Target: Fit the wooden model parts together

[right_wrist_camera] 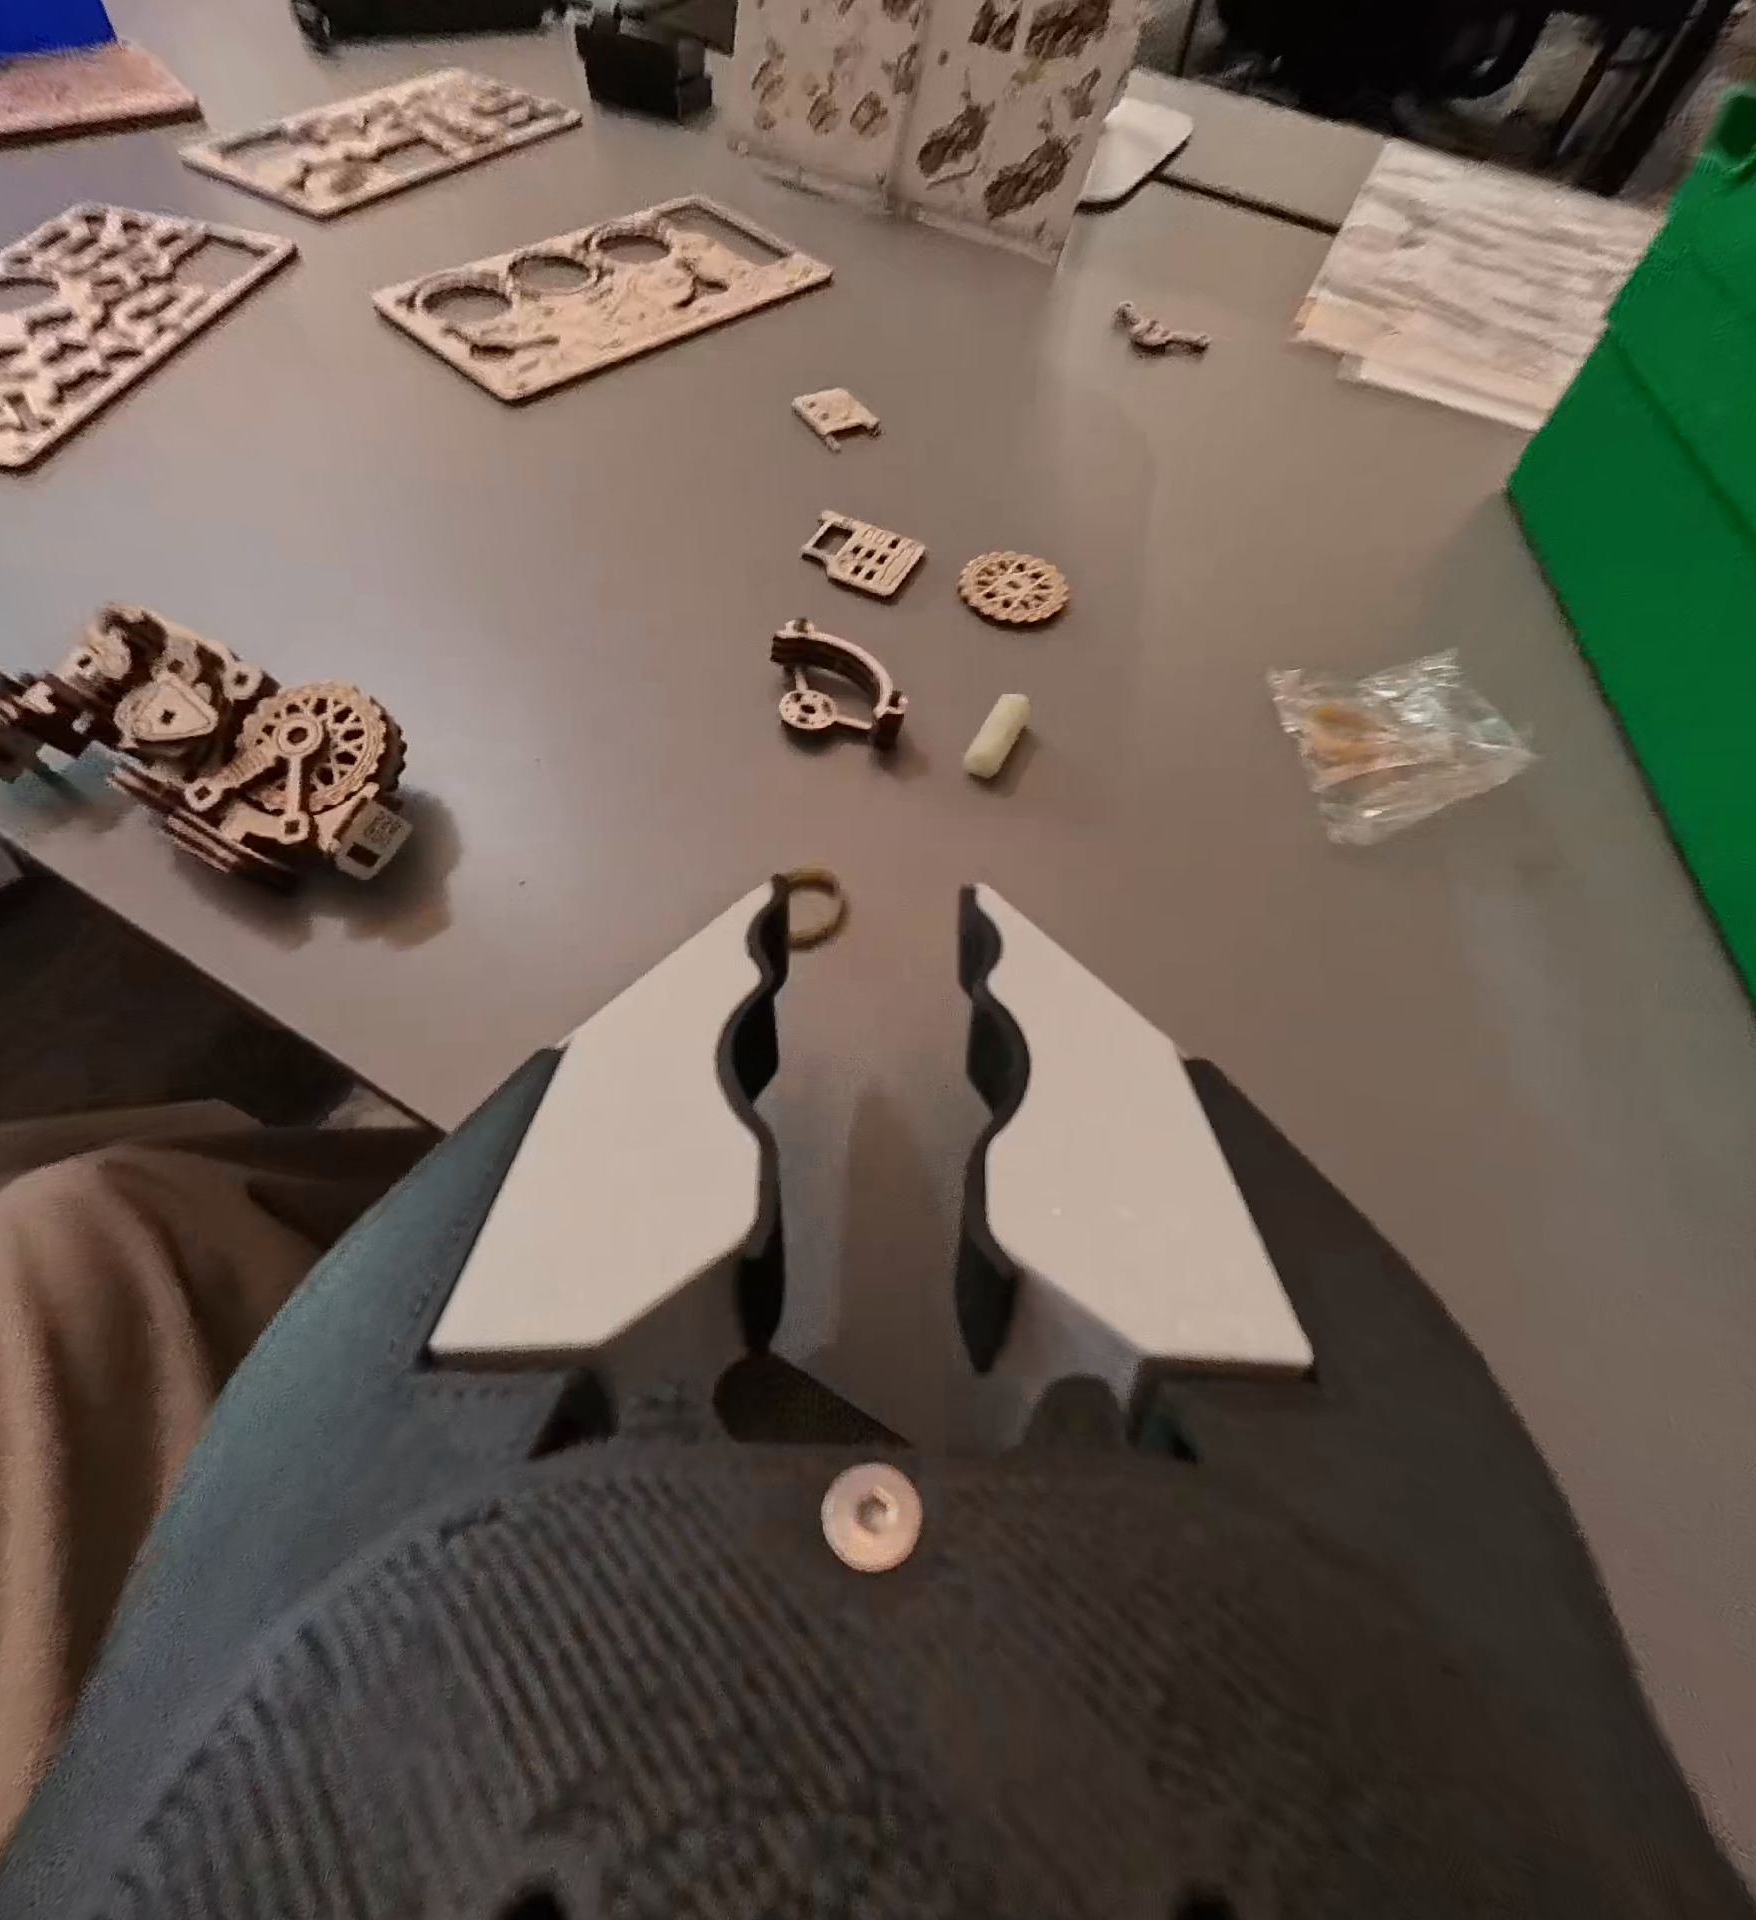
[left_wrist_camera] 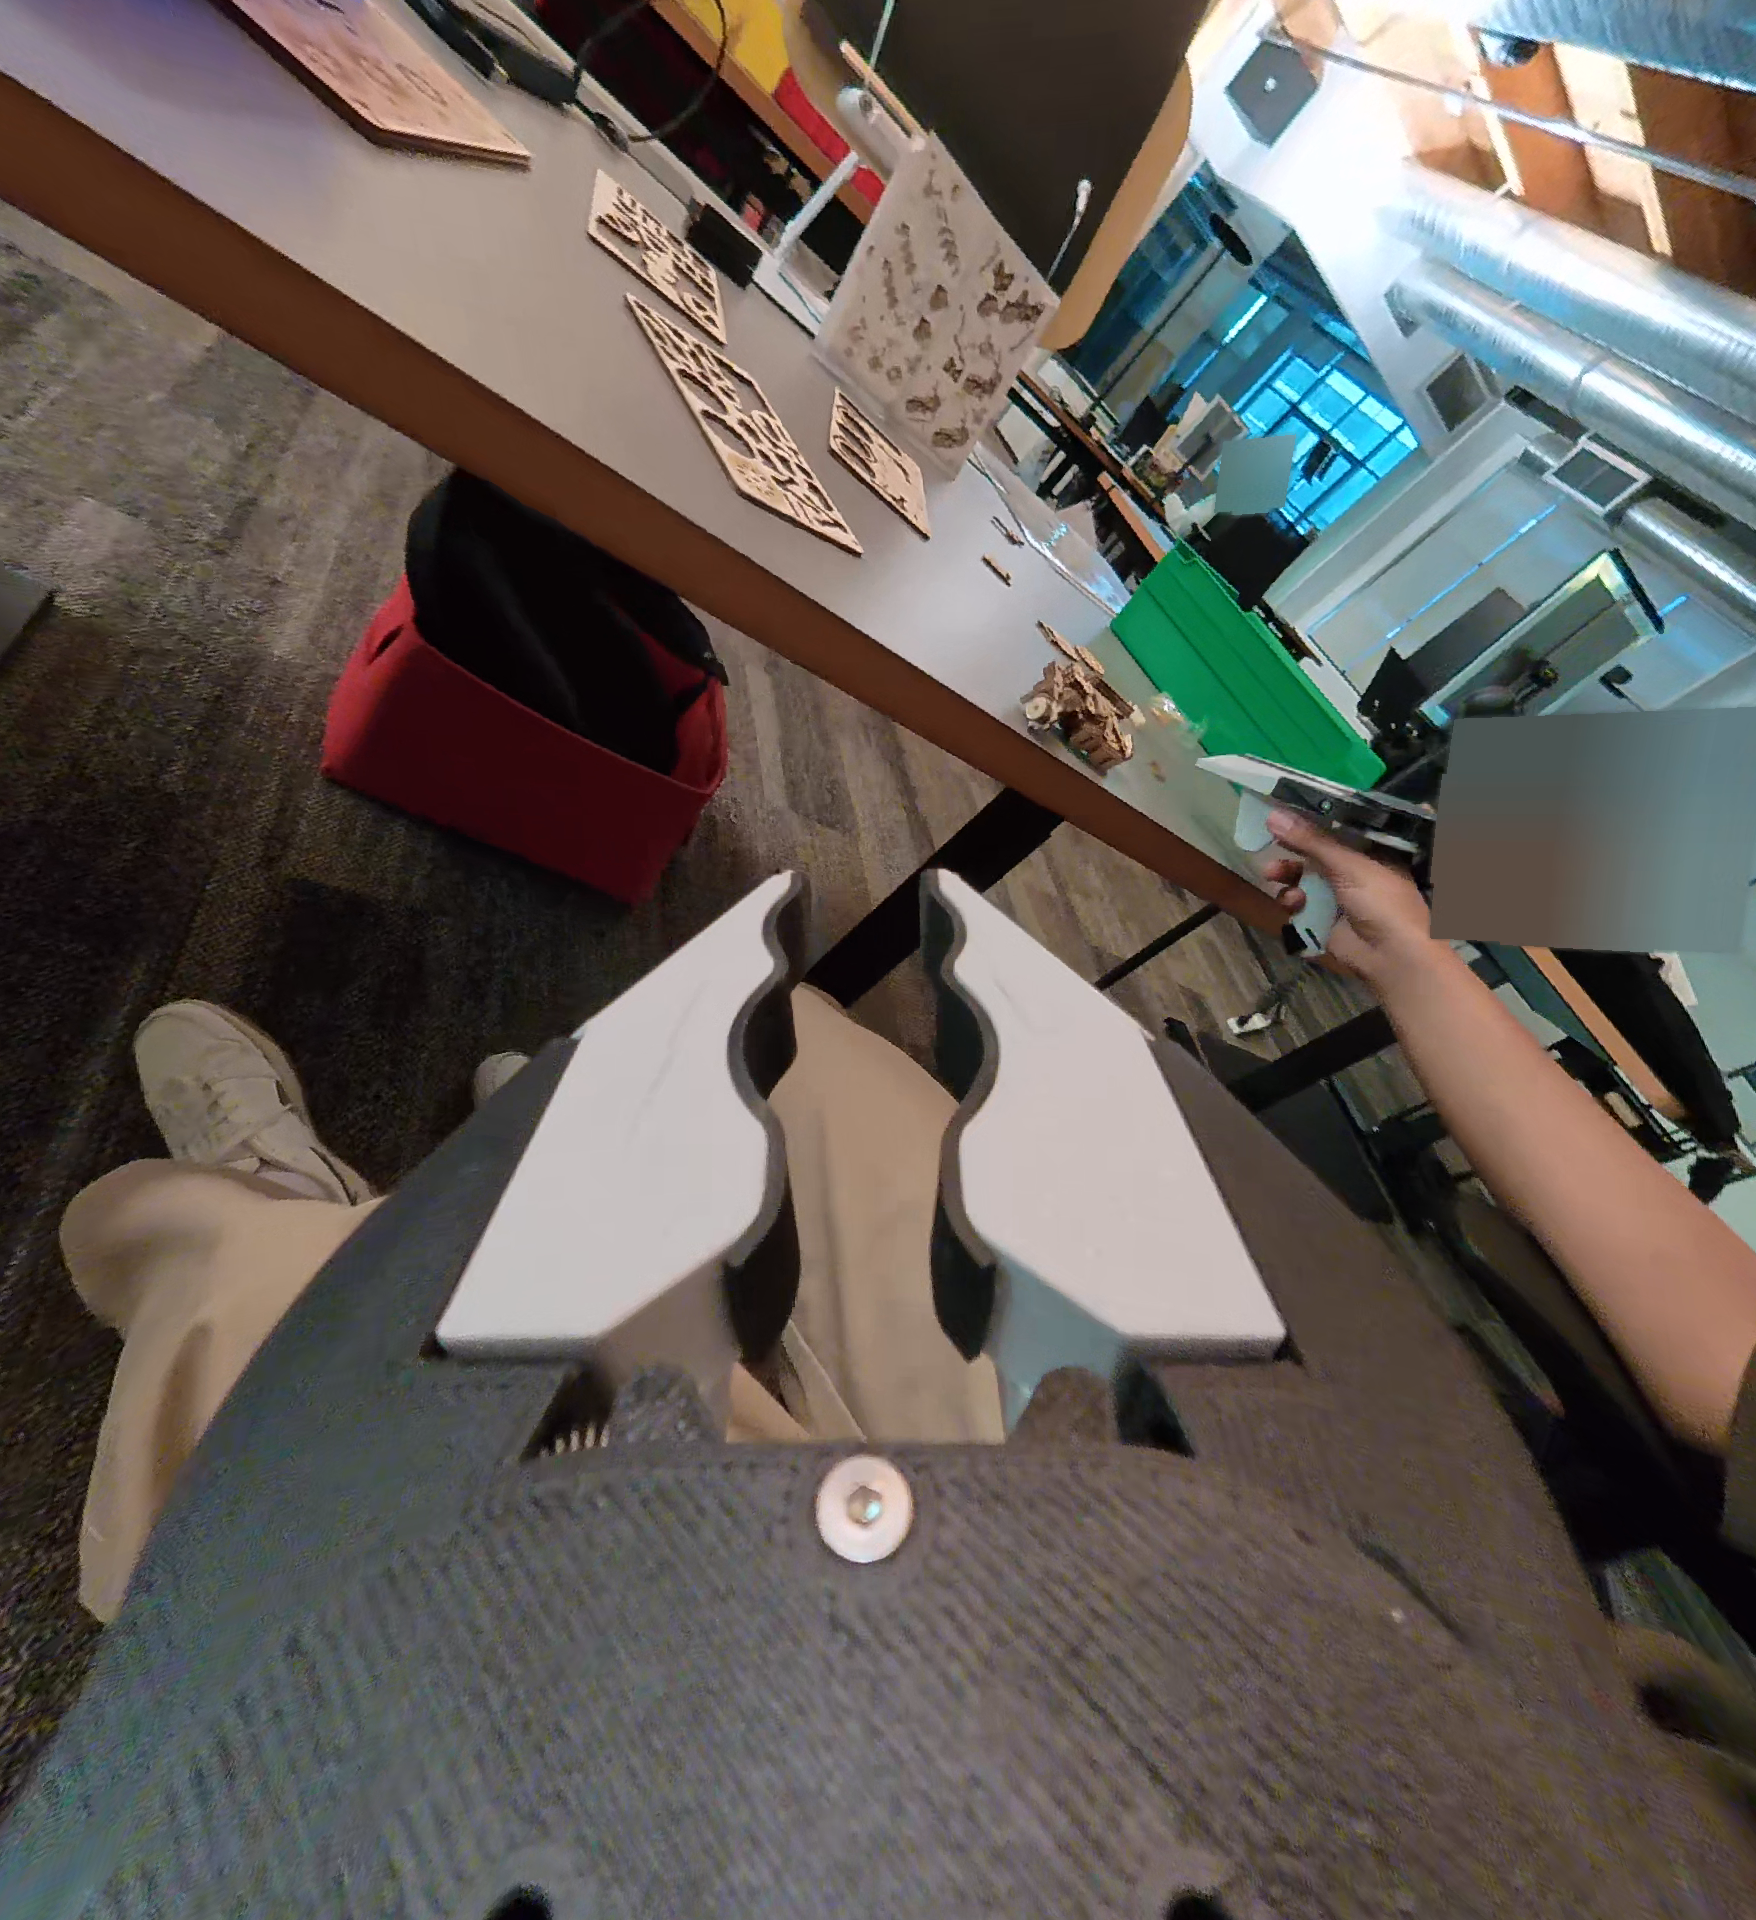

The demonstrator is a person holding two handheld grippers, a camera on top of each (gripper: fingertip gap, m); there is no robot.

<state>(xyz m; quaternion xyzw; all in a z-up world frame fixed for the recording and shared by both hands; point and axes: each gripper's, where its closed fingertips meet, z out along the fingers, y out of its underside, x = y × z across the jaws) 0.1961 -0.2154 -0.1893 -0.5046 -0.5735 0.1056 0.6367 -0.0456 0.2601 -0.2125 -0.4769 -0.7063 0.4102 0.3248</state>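
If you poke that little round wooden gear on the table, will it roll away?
Probably not: the round gear lies flat on the table, so it would likely slide. It looks thin with cut-out holes, so likely light and maybe easy to snap. Lying flat, it may be hard for the right tool to pinch.

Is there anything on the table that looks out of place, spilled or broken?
Nothing looks spilled or broken. The half-built wooden model lies tilted near the table edge, but that seems normal for assembly. Loose parts such as the gear and curved piece lie flat and apart. Both grippers are open and empty.
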